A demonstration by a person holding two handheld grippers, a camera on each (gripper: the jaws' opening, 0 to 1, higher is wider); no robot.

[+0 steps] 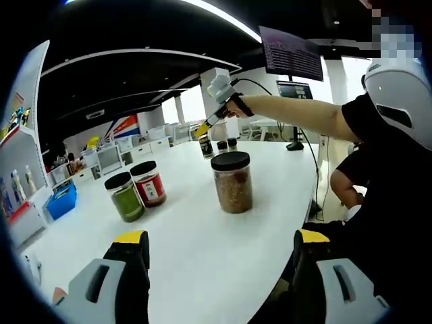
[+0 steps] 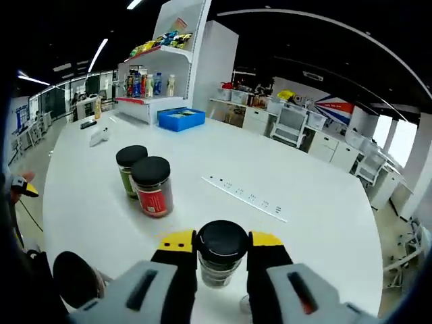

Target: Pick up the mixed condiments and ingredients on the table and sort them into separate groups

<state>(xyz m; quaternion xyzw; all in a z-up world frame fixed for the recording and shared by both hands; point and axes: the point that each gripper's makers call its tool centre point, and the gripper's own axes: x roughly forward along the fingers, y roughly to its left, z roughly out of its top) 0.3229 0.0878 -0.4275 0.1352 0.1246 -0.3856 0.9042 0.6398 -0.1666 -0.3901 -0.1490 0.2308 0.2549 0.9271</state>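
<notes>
white table (image 2: pixel 317 202), small black-lidded jar (image 2: pixel 220 253) between right jaws (touching)

In the right gripper view, the lower part of a small black-lidded jar (image 2: pixel 221 256) is hidden between the yellow-tipped jaws. A green jar (image 2: pixel 128 169) is partly covered by a red jar (image 2: pixel 154 186). A dark round lid (image 2: pixel 75 278) is cut off at the lower left. Shelf goods (image 2: pixel 150 84) are too small to be identified. In the left gripper view, two small distant jars (image 1: pixel 227 144) are blurred.
</notes>
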